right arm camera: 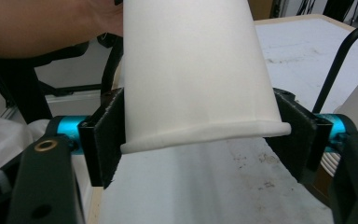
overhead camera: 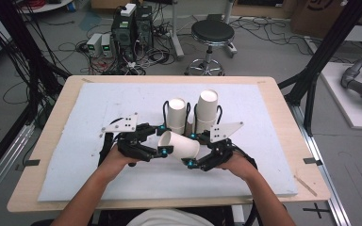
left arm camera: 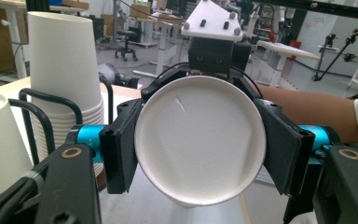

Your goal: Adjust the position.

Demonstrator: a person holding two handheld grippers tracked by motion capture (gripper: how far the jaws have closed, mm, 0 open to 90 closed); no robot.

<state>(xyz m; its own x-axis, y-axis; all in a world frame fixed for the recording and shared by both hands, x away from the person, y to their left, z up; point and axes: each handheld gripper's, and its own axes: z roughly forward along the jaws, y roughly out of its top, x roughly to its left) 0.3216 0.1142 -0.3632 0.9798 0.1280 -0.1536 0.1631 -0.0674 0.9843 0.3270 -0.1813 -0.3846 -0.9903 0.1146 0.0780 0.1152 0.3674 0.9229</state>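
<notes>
Two cup stacks [overhead camera: 206, 110] stand in wire holders beyond the jaws, while one loose cup [overhead camera: 180, 145] lies sideways between both grippers: left gripper [overhead camera: 162, 140] and right gripper [overhead camera: 192, 149] each clamp it, jaws cup-wide.

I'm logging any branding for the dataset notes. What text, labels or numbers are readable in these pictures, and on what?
None can be read.
The paper cup between the tongs is plain white, as are the cup stacks.
The cardboard box at the far right bears a dark mark, cut off and unreadable.
</notes>
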